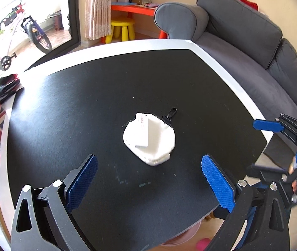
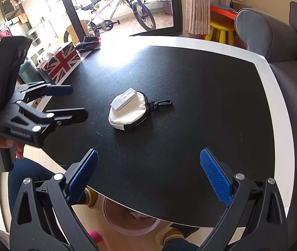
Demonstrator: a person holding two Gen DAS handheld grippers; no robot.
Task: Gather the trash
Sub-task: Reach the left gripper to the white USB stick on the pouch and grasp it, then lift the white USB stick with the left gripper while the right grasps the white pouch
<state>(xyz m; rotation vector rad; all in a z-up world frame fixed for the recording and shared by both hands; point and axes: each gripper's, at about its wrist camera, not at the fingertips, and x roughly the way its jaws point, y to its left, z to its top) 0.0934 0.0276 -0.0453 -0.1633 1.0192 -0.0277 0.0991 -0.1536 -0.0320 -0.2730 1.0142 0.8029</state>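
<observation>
Evidently pre-grasp: nothing is held, both tools hover above the black worktop (image 1: 85,108). Left gripper (image 1: 149,179) has its jaws spread wide and empty; right gripper (image 2: 148,173) likewise wide and empty, poised over the near edge. The likely trash, a small white box (image 2: 123,102), lies on top of a round white pouch (image 2: 127,115) near the middle of the worktop, at roughly 12 o'clock from both grippers in their own views. The pouch has a black trim and a black snap hook (image 2: 162,104) trailing at its 3 o'clock in the right wrist view; whether the pouch is itself trash I cannot tell. Under the near edge of the worktop, at 6 o'clock, stands a translucent pinkish bin (image 2: 131,221) on the floor; some pale crumpled scrap seems to lie inside, mostly hidden by the worktop. Judgement: the next move calls for lowering one gripper over the box, closing across its narrow sides without dragging the soft pouch, then carrying it back to the bin. At 10 o'clock a Union Jack box (image 2: 61,62) sits off the worktop's edge.
</observation>
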